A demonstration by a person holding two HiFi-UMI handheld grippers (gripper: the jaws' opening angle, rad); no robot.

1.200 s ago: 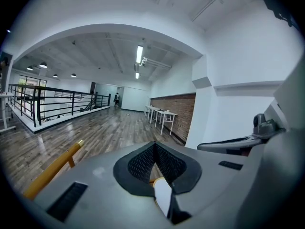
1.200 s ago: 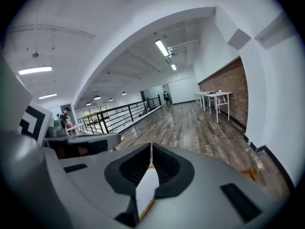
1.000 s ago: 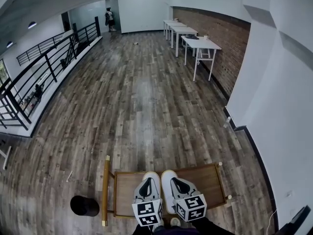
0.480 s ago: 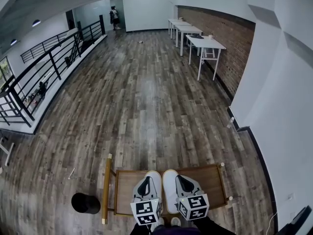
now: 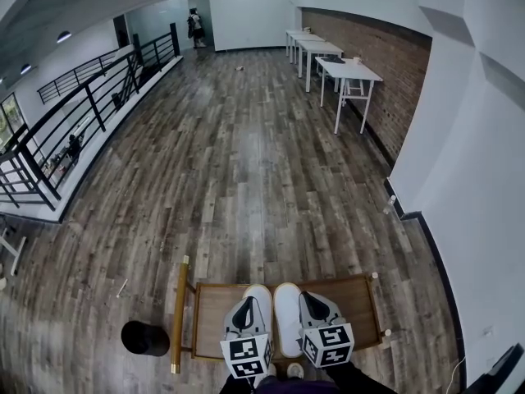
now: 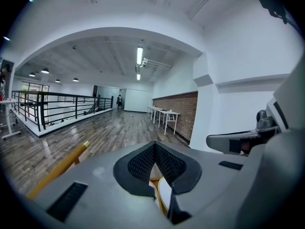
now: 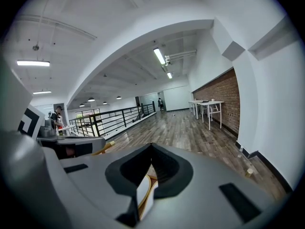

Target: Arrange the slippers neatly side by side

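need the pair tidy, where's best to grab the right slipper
Probably its near end, coming in from the person's side. The right slipper lies flat on the tray, long axis pointing away, and its left edge is close against the left slipper, leaving no room there. The right claw sits beside it, shut, so it must open first.

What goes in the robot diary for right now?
left white slipper, right white slipper: side by side on brown wooden tray | left gripper: shut | right gripper: shut
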